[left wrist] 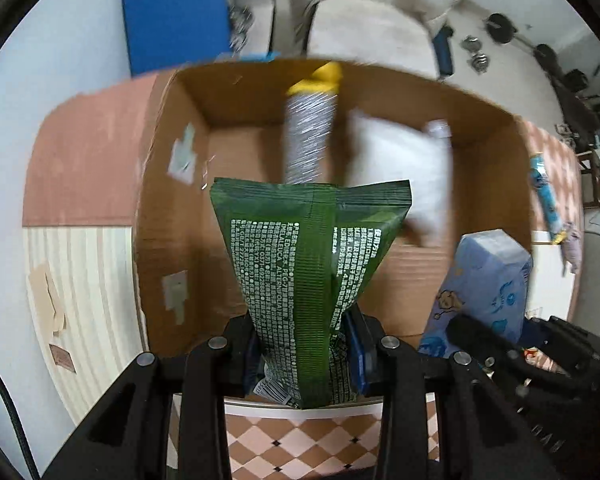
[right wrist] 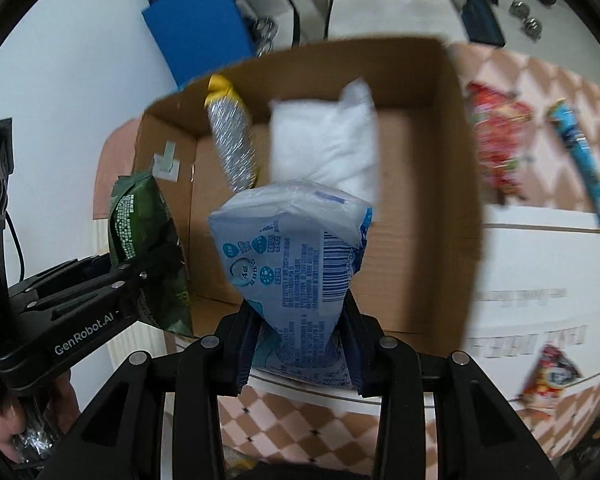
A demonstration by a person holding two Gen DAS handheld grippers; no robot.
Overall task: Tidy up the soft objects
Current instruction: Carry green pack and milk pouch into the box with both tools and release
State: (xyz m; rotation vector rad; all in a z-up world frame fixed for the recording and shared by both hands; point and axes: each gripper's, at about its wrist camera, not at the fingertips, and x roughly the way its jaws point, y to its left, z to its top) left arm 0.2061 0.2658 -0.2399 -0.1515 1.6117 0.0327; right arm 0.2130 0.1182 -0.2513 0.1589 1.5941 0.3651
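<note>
My left gripper (left wrist: 306, 354) is shut on a green packet (left wrist: 304, 264) and holds it over the near edge of an open cardboard box (left wrist: 172, 208). My right gripper (right wrist: 298, 350) is shut on a light blue tissue pack (right wrist: 296, 256), also held above the box (right wrist: 432, 200). The blue pack shows at the right of the left wrist view (left wrist: 484, 280), and the green packet at the left of the right wrist view (right wrist: 140, 216). Inside the box lie a white soft bag (right wrist: 324, 148) and a silver roll with a yellow end (right wrist: 232, 140).
The box sits on a table with a pink checkered cloth (right wrist: 540, 80). To its right lie a red snack bag (right wrist: 496, 136), a blue tube-shaped packet (right wrist: 580, 160) and another red packet (right wrist: 550, 376). A blue panel (right wrist: 200, 24) and pale sofa are behind.
</note>
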